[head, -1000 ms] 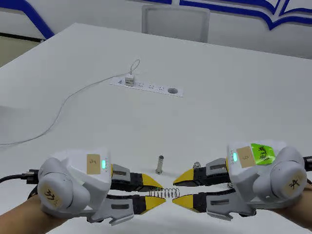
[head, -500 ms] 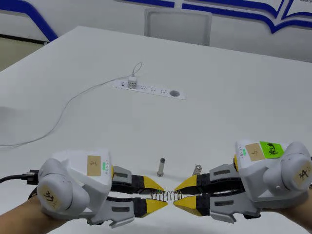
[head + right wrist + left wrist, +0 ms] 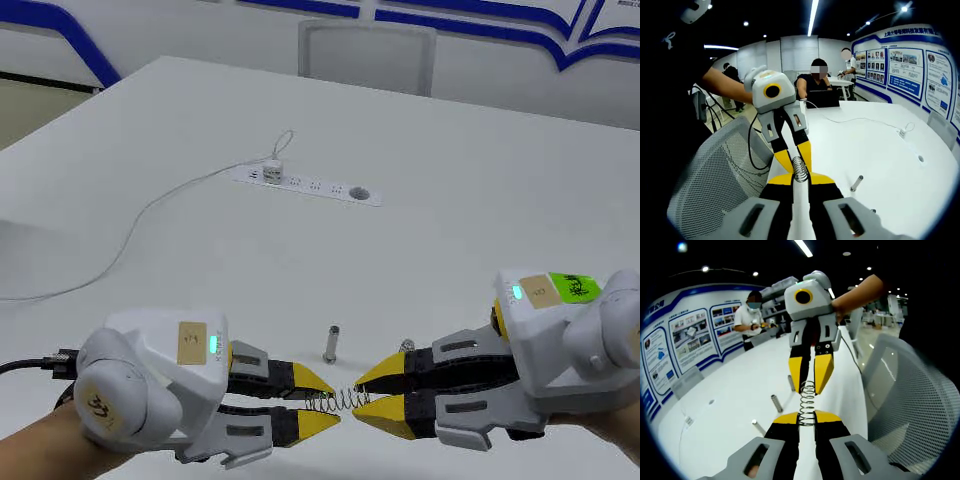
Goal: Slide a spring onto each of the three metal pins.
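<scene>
In the head view, my left gripper point(image 3: 330, 400) and right gripper point(image 3: 360, 394) meet tip to tip at the near edge of the table point(image 3: 450, 230). Each is pinched on one end of the spring point(image 3: 345, 402), which spans the gap between them. Just beyond stand a pin point(image 3: 330, 343) and, to its right, a second pin point(image 3: 406, 347).

In the left gripper view, my jaws are closed on the near coils and the right gripper point(image 3: 811, 389) clamps the far ones.

In the right gripper view, my jaws are shut round the spring's point(image 3: 800, 170) end.

I judge it light, thin and bouncy. Squeezed mid-length it would likely buckle or flick away. I'd hold the end coils gently and leave the other mouth free.
</scene>
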The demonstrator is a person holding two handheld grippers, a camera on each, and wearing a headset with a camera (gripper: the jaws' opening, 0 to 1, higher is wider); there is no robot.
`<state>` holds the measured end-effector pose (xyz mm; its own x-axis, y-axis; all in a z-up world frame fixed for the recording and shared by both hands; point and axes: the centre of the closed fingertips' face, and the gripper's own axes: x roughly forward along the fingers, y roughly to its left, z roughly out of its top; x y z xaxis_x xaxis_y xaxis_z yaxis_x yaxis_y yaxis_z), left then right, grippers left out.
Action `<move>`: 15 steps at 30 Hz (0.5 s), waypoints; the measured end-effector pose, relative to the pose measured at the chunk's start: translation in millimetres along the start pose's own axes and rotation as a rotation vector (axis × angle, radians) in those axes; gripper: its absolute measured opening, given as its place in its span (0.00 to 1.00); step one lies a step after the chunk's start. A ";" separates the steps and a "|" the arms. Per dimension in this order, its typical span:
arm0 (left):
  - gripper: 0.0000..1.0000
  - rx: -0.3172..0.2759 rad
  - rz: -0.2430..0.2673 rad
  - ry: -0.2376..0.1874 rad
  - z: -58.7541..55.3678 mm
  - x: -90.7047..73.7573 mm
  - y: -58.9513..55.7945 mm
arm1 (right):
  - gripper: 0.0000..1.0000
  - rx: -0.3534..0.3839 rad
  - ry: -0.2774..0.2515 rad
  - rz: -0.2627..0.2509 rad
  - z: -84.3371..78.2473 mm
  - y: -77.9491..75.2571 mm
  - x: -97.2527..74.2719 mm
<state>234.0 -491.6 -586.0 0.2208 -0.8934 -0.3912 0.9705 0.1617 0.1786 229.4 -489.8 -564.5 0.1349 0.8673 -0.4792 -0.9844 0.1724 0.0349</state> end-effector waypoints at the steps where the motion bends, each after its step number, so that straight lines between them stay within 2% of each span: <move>1: 0.09 0.000 0.003 0.000 0.0 0.0 0.3 | 0.11 -0.001 -0.002 0.000 0.9 0.1 0.1; 7: 0.09 -0.015 0.021 -0.008 -0.1 -1.2 3.7 | 0.11 0.009 -0.030 -0.006 7.9 -0.5 1.7; 15: 0.09 -0.038 0.020 -0.024 1.1 -1.6 2.9 | 0.12 0.046 -0.057 -0.010 13.0 -1.1 3.5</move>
<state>236.3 -490.2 -583.8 0.2379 -0.8997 -0.3659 0.9691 0.1945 0.1519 232.4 -481.0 -554.9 0.1522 0.8905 -0.4288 -0.9769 0.2015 0.0717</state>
